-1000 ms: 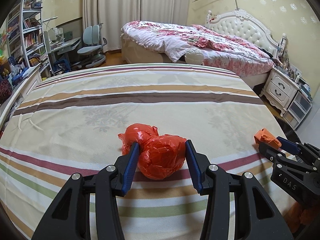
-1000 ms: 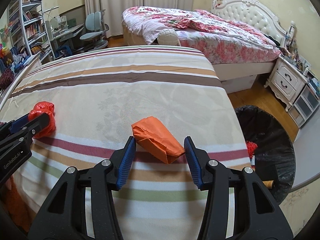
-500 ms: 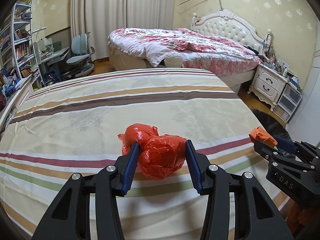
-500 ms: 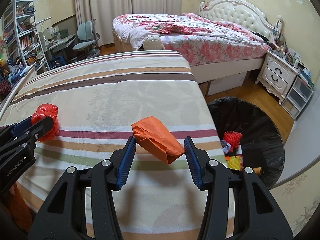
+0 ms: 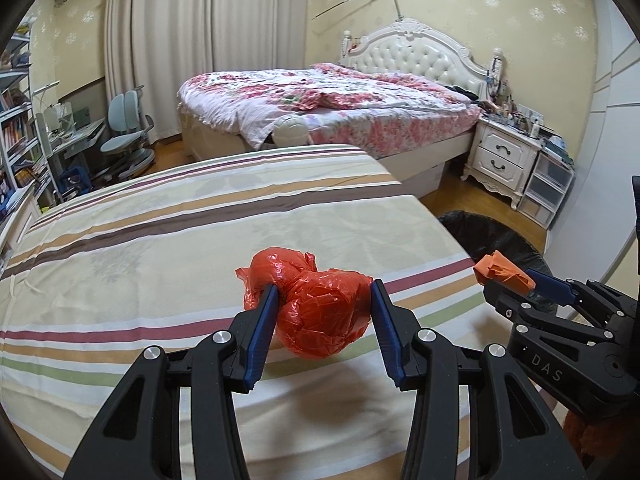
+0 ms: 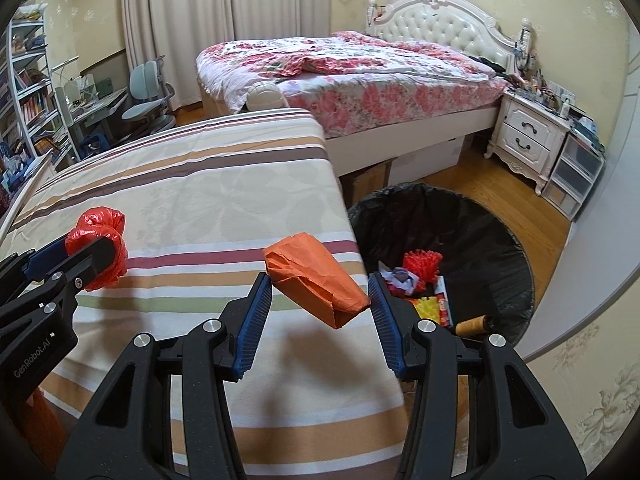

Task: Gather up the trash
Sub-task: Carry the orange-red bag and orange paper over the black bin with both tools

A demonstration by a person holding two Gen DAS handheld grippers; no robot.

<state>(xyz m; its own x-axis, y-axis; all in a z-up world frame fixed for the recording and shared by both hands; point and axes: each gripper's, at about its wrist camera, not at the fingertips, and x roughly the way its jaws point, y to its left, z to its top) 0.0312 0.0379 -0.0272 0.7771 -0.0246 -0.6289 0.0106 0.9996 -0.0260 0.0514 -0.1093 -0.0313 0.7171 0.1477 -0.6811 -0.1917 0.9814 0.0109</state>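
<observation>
My left gripper is shut on a crumpled red plastic bag, held in the air over the striped bed. My right gripper is shut on an orange paper wad, carried above the bed's right edge. Each gripper shows in the other's view: the right gripper with its orange wad at right, the left gripper with the red bag at left. A black-lined trash bin stands on the floor just right of the bed, with several bits of trash inside.
A second bed with a floral cover stands behind. White nightstand and drawer unit at right; desk, chair and bookshelves at left. Wooden floor lies around the bin.
Both grippers have moved to the right over the striped bed, each keeping its load. The trash bin has come into fuller view beside the bed.
</observation>
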